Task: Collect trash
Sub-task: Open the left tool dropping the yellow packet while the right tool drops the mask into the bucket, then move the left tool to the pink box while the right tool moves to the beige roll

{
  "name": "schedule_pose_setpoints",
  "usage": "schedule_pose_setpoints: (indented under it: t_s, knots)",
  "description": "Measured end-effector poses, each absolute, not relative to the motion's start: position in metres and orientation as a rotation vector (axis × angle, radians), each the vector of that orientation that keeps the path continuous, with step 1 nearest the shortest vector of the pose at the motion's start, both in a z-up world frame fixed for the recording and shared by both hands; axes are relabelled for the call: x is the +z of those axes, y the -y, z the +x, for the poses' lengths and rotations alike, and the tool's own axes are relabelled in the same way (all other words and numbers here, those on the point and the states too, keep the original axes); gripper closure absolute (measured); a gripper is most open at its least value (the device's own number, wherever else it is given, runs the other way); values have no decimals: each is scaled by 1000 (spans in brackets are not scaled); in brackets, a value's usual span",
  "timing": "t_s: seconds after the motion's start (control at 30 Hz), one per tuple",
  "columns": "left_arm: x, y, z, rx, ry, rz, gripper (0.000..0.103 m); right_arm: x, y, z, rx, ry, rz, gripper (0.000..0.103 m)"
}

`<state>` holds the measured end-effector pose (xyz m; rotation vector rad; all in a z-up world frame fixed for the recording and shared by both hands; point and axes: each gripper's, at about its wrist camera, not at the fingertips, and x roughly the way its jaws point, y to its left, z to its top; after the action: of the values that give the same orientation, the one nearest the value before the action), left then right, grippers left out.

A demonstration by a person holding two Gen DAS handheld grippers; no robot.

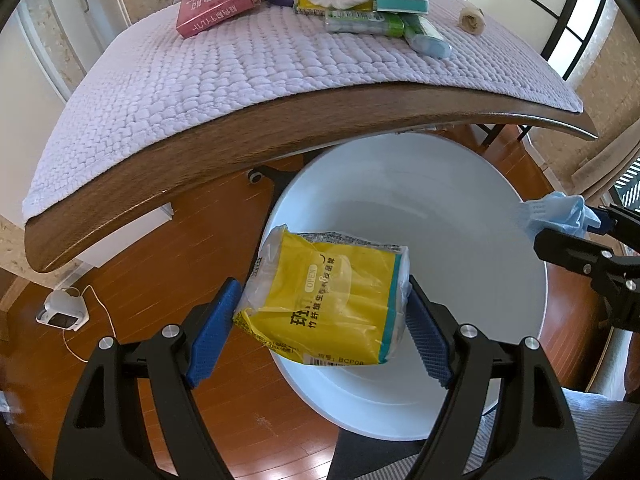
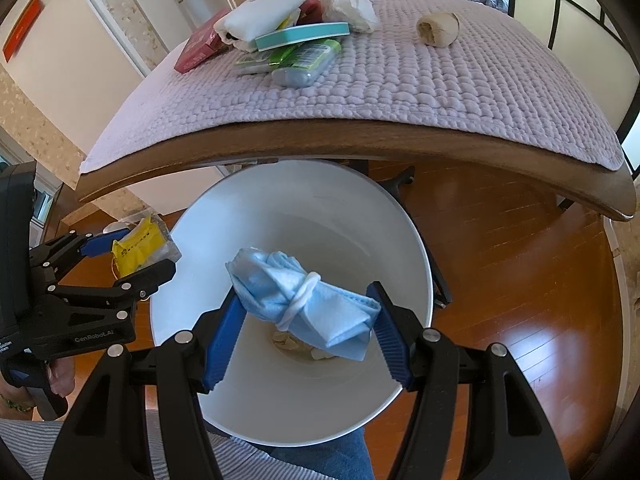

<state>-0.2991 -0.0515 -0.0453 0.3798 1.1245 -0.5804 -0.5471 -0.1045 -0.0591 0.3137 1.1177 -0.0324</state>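
Both grippers angle steeply down over the white bin (image 2: 304,216): left gripper (image 1: 320,312) clamps a yellow wipes packet (image 1: 324,300), right gripper (image 2: 306,312) clamps a blue face mask (image 2: 304,300). Pale scraps (image 2: 296,346) lie at its bottom.

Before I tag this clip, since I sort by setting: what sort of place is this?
Probably a room in a home: a wooden table under a quilted lilac cloth, wood flooring, and a white bin beside it.
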Motion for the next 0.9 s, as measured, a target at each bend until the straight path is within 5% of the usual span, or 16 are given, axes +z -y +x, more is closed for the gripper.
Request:
schedule_pose_setpoints:
  t_s: [0.33,0.43,0.9]
  knots:
    - [-42,48,-301,-596,-1115,378,22,-58,107,-547,-24,-1115,325,41]
    - [-40,50,-303,-625,-1108,375,16,-54,107,-547,-50,-1101,324,20]
    - [-36,49,-298,-636,-1086,353,11,-50,112,-542,-58,-1090,337,20]
